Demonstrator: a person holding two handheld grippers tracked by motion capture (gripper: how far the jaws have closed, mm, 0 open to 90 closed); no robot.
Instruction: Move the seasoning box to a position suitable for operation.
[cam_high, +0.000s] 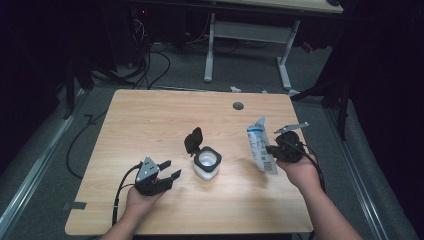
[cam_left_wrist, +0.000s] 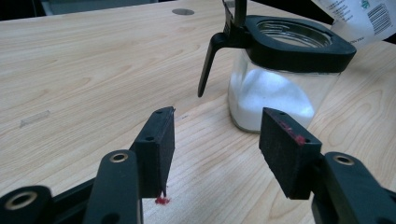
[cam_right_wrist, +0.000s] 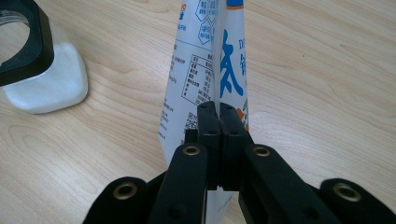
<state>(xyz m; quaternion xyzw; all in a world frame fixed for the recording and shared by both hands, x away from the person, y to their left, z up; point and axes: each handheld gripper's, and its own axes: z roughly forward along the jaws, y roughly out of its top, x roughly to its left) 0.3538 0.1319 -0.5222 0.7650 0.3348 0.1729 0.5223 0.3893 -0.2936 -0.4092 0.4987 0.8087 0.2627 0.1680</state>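
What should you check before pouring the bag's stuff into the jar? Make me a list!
1. Jar lid flipped open: ok.
2. Right gripper clamped on the bag: ok, jaws closed on the pouch.
3. Bag top open for pouring: cannot tell.
4. Bag over the jar mouth: not ok, it hangs beside the jar, to its right in the high view.
5. Left gripper steadying the jar: not ok, jaws open, short of the glass.
6. Room left in the jar: ok, white powder fills roughly the lower half.
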